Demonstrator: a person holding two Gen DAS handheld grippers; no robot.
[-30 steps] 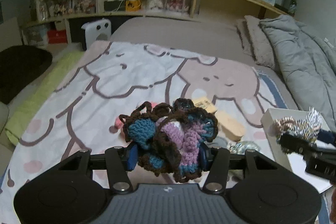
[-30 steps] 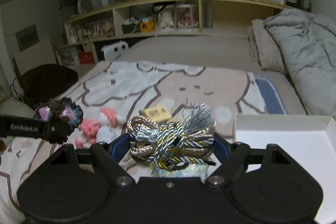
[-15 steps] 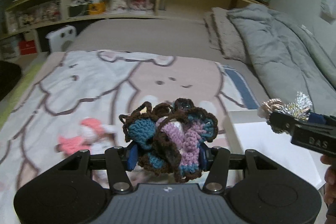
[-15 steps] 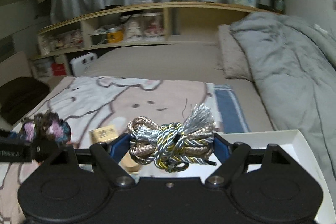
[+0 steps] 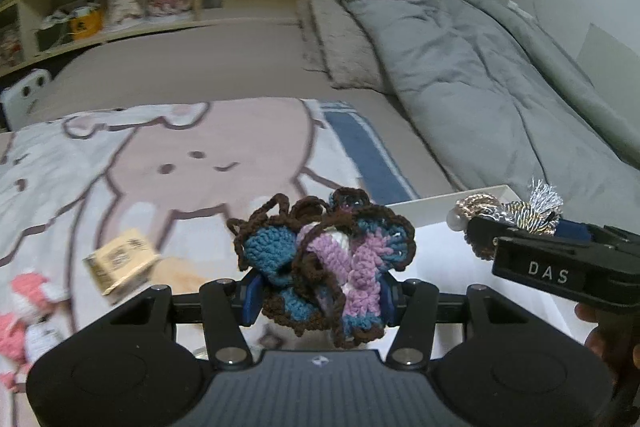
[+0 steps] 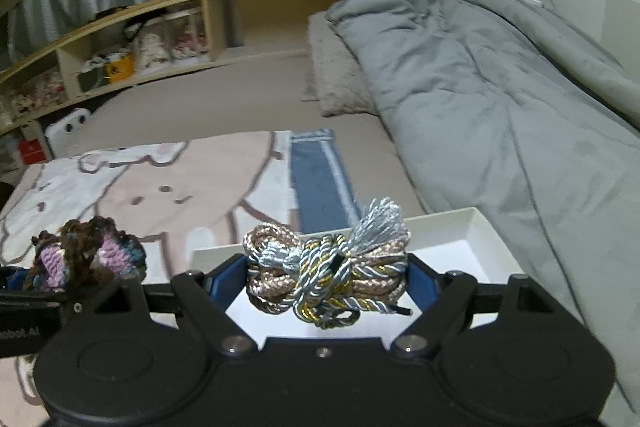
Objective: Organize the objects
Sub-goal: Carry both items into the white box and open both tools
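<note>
The left gripper [image 5: 320, 297] is clamped on a crocheted piece [image 5: 324, 259] of blue, purple, white and brown yarn; the bundle bulges above and below the blue pads, hiding most of them and whatever lies directly under it. The right gripper [image 6: 328, 277] is closed on a knotted bundle of cord [image 6: 326, 275], gold, silver and tan strands with a silver tassel sticking up at the top. In the left wrist view that same gripper enters from the right edge, its body partly cut off, with dark fingers [image 5: 600, 343] of the person's hand wrapped under it.

Just past both grippers lies a white tray [image 6: 452, 251] with a low rim. The part that shows is bare white; its near portion is covered by the gripper bodies, so its full contents cannot be told. The cord hangs over the tray's near middle; the crochet sits by its left edge.

Left of the tray, on a cartoon-print blanket [image 5: 168, 171], lie a small tan box [image 5: 120, 261] and a pink and white toy [image 5: 28, 319], blurred and cut by the frame edge. Farther back are a grey duvet [image 6: 500, 99] and a wooden shelf [image 6: 160, 27] whose contents are too small to name.
</note>
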